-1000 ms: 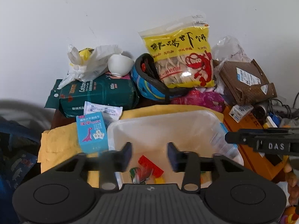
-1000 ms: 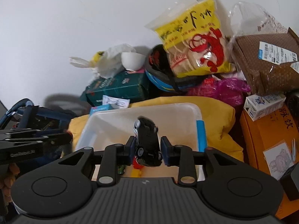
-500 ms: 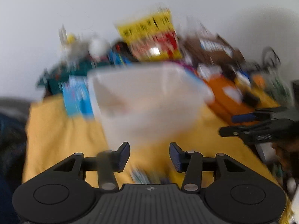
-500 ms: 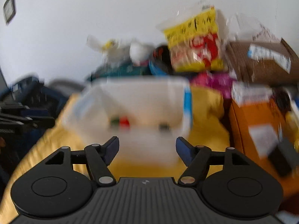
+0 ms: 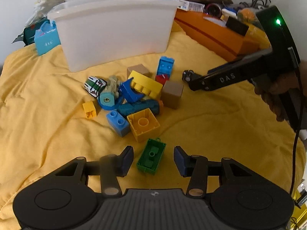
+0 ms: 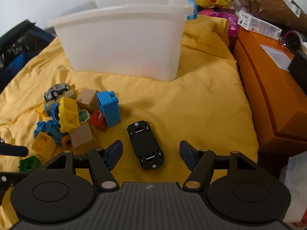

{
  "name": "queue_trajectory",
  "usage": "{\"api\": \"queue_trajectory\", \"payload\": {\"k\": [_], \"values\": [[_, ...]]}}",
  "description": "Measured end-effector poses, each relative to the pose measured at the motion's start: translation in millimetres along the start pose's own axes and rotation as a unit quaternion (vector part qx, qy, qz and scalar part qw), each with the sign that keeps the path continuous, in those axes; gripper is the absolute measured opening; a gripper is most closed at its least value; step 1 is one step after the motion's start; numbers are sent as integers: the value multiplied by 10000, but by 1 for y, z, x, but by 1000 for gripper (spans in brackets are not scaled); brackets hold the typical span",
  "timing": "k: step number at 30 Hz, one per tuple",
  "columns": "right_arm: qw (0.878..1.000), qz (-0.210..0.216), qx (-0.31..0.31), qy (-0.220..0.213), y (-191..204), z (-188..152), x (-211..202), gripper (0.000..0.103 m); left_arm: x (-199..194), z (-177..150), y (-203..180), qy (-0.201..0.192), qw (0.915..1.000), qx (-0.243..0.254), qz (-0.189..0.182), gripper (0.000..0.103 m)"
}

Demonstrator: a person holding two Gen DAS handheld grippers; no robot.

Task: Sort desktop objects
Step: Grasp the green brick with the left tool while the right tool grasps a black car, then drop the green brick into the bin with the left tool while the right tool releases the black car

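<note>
Two hand-held grippers hover over a yellow cloth point(image 5: 48, 105): the left hand-held gripper point(image 5: 153, 160), jaws closing, straddles an untouched green brick point(image 5: 151, 158); the right hand-held gripper point(image 6: 151, 154), also closing, brackets an overturned black toy car point(image 6: 145, 145) near the white bin point(image 6: 122, 44).

Light: you get bright, even room light, soft shadows.
Blur: slight smear on far clutter.
Edges: strong fisheye bending, dark corners.
</note>
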State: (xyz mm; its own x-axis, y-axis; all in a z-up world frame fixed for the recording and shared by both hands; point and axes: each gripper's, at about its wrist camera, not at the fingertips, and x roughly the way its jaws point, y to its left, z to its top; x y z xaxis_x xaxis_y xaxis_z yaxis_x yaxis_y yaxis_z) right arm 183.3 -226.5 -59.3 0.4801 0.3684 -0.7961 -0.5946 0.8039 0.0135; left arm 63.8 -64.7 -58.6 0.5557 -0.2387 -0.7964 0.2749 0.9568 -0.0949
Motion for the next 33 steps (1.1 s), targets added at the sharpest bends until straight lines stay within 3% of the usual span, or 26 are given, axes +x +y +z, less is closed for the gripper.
{"api": "queue_trajectory", "payload": {"k": [2,4,7,14,20,27,33], "values": [[9999,5,-95,35,3,0,4,61,3,1,1,35,10000,-4,7,37],[9997,66,-191,143,4,0,8,42,5,0,1,44,10000,12,-24,30],[9997,128,-160,146,2,-2,6,34,-1,-1,5,-47,10000,5,-51,24],[9982,353,491,-59,-13,-13,-16,34,-26,2,28,-289,9987,-420,36,24],[9874,641,1365,-479,-24,-6,-49,34,-55,33,58,-673,9933,-901,278,24],[9770,859,1585,-1136,-30,54,-87,34,-83,98,89,-1110,9878,-982,486,24],[9726,962,1577,-1408,-32,114,-103,34,-91,159,107,-1202,9864,-956,590,24]]}}
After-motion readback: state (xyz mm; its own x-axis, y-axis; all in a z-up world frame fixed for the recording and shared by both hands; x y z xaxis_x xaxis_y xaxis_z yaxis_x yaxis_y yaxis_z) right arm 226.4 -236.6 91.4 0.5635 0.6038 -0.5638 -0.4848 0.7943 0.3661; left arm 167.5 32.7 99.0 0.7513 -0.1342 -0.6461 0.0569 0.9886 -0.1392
